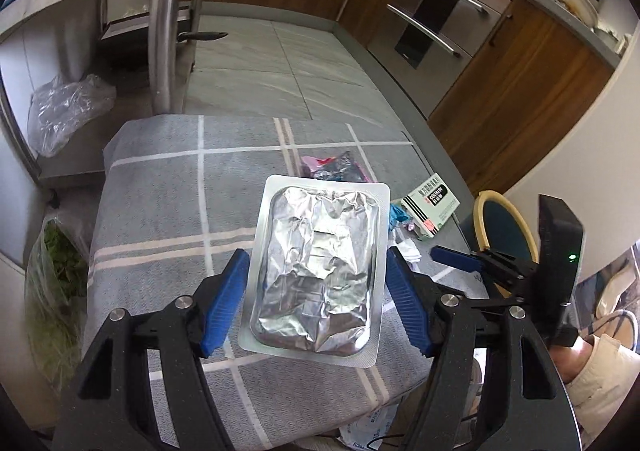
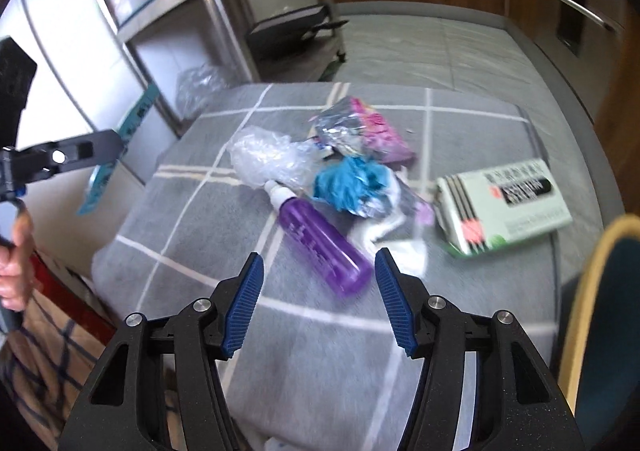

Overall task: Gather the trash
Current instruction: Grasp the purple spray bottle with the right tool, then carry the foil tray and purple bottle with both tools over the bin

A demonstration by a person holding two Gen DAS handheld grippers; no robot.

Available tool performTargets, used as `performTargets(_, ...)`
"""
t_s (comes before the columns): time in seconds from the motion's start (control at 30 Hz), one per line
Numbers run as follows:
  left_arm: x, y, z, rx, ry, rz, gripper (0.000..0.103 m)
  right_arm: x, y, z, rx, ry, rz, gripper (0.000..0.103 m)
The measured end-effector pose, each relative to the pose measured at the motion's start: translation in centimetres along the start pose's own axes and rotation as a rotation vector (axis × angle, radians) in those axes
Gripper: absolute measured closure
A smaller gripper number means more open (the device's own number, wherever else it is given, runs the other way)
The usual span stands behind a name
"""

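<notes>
My left gripper [image 1: 316,255] is shut on a silver foil blister pack [image 1: 320,271] and holds it above the grey checked cloth [image 1: 168,211]. In the right wrist view the left gripper [image 2: 80,155] shows at the far left with the pack edge-on. My right gripper [image 2: 319,255] is open and holds nothing, just above the near end of a purple bottle [image 2: 320,243]. On the cloth beyond lie crumpled clear plastic [image 2: 268,159], a blue wad [image 2: 352,183], a pink and silver wrapper [image 2: 360,127], white tissue [image 2: 400,235] and a green-white box [image 2: 504,203].
A chair with a yellow rim and teal seat [image 2: 608,311] stands at the right edge of the cloth. A metal shelf rack [image 2: 224,11] and plastic bags [image 1: 64,111] are at the left. Wooden cabinets [image 1: 520,91] line the grey tiled floor [image 1: 280,67]. A hand [image 2: 16,271] grips the left tool.
</notes>
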State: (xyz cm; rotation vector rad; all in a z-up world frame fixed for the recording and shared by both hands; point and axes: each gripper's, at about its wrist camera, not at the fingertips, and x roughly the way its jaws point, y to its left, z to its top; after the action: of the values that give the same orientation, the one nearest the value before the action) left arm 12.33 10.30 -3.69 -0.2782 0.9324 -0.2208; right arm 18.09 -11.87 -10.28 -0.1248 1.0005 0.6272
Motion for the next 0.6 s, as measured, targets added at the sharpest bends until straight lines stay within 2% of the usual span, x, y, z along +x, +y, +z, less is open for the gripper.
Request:
performTargets(0.23, 0.5, 0.9, 0.3, -0.034, -0.008, -0.021, 0.035, 4.1, 2.0, 1.3, -0.139, 0.087, -0.053, 0.051)
performTargets(0.37, 0.9, 0.9, 0.4, -0.037, -0.005, -0.029, 0.035, 5.2, 2.3, 1.1, -0.177, 0.122, -0.077, 0.064)
performTargets(0.6, 1.3, 0.8, 0.5, -0.036, -0.003, -0.031, 0.035, 4.7, 3.8, -0.3, -0.217, 0.149, -0.054, 0.067)
